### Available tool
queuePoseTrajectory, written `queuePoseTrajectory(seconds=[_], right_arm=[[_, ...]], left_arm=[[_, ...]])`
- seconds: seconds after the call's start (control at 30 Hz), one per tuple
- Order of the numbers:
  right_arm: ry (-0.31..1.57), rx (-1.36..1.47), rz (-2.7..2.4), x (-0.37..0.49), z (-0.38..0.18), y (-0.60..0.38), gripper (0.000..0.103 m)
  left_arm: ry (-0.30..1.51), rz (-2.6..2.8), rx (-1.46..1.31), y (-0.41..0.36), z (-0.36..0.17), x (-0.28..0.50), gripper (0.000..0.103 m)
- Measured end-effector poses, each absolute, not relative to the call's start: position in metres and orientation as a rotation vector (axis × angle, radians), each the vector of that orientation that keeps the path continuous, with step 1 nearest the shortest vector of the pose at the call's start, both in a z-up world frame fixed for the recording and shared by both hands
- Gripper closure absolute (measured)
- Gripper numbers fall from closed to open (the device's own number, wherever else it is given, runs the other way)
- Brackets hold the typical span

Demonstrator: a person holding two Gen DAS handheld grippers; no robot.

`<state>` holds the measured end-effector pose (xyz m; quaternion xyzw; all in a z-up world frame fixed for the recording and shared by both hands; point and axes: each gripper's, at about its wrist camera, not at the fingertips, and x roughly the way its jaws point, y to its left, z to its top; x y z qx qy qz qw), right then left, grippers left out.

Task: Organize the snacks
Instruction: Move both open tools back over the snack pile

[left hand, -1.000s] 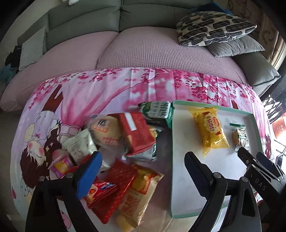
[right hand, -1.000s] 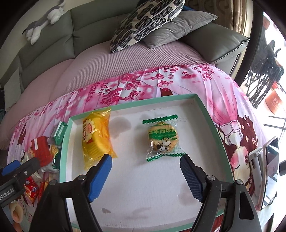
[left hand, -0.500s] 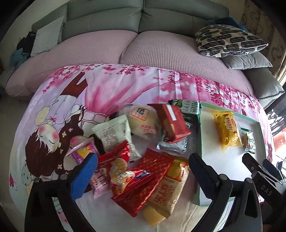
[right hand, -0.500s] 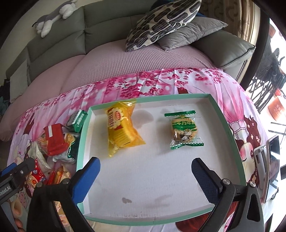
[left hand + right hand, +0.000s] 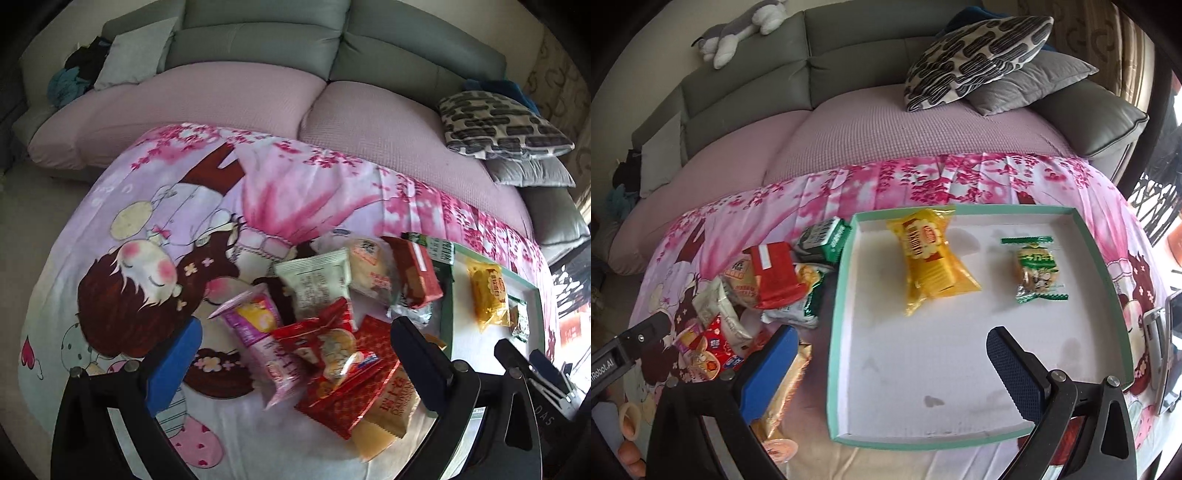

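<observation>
left gripper (image 5: 291, 363) hangs open over the snack pile (image 5: 332, 332); right gripper (image 5: 892, 363) gapes empty above the tray (image 5: 846, 266), yellow packet (image 5: 931, 258) beyond its fingertips.

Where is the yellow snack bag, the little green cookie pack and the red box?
yellow snack bag (image 5: 932, 260), right wrist view, middle of the bag, inside the tray.
green cookie pack (image 5: 1036, 267), right wrist view, on the cookie at its middle.
red box (image 5: 775, 275), right wrist view, on its red top face.
</observation>
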<state>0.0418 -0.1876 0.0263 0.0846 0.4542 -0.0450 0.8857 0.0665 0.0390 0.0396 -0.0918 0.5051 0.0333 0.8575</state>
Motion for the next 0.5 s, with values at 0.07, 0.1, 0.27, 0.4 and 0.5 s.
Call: queuePoseTrajectory(seconds=[0.07, 0.1, 0.27, 0.4, 0.5], right_arm=[[0.959, 0.171, -0.084, 0.043, 0.024, -0.178, 0.001], [0.966, 0.171, -0.073, 0.043, 0.023, -0.173, 0.002], [0.995, 0.130, -0.025, 0.045, 0.015, -0.144, 0.006], [1.017, 0.088, -0.001, 0.045, 0.007, -0.124, 0.007], [1.019, 0.054, 0.042, 0.045, 0.005, -0.106, 0.011]], left_arm=[[1.064, 0.081, -0.216, 0.049, 0.038, 0.065, 0.002], [1.065, 0.085, -0.223, 0.051, 0.038, 0.065, 0.002], [1.088, 0.106, -0.247, 0.063, 0.029, 0.065, 0.002], [1.125, 0.117, -0.263, 0.067, 0.017, 0.067, 0.002], [1.129, 0.132, -0.285, 0.075, 0.015, 0.067, 0.002]])
